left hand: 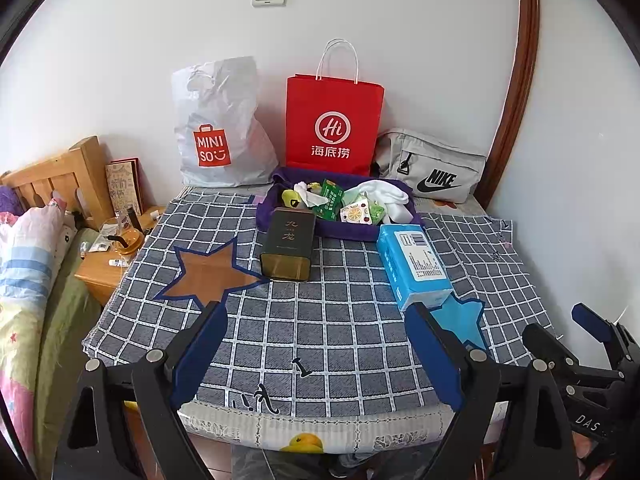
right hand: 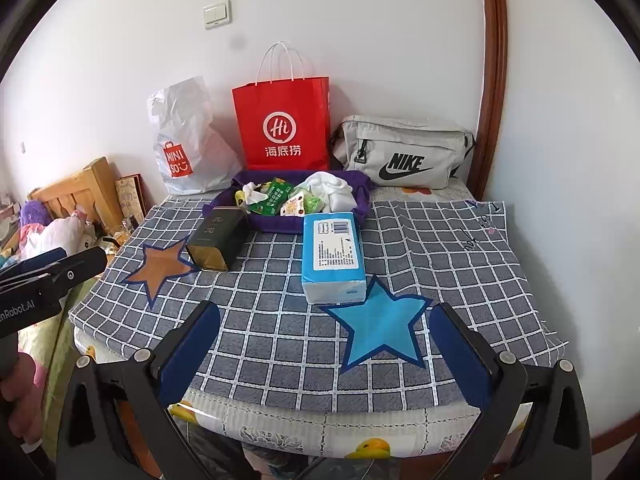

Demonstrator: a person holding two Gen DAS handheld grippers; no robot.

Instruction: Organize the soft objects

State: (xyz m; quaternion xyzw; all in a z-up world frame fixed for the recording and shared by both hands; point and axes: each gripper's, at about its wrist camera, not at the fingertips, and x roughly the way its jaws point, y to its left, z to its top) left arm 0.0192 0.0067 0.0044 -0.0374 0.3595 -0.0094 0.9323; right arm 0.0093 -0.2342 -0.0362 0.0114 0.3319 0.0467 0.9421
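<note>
Blue star (right hand: 382,326) is seen whole only in right view. Tissue pack (right hand: 334,256), long axis up-frame. Left gripper (left hand: 316,344) and right gripper (right hand: 324,344) spread apart, empty.

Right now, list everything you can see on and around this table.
Cloth: 1, grey checked, covers the table.
Stars: 2 on the cloth, brown on the left, blue on the right.
Tissue pack: 1, blue, centre, its near end at the blue star.
Tin: 1, dark, lying beside the brown star.
Tray: 1, purple, behind the tin; holds white cloths and green packets.
Red bag: 1, standing against the wall.
White bag: 1, plastic, left of the red one.
Grey bag: 1, right of the red one.
Switch: 1, white, on the wall.
Nightstand: 1, wooden, left of the table.
Left tool: open, empty.
Right tool: open, empty.
</note>
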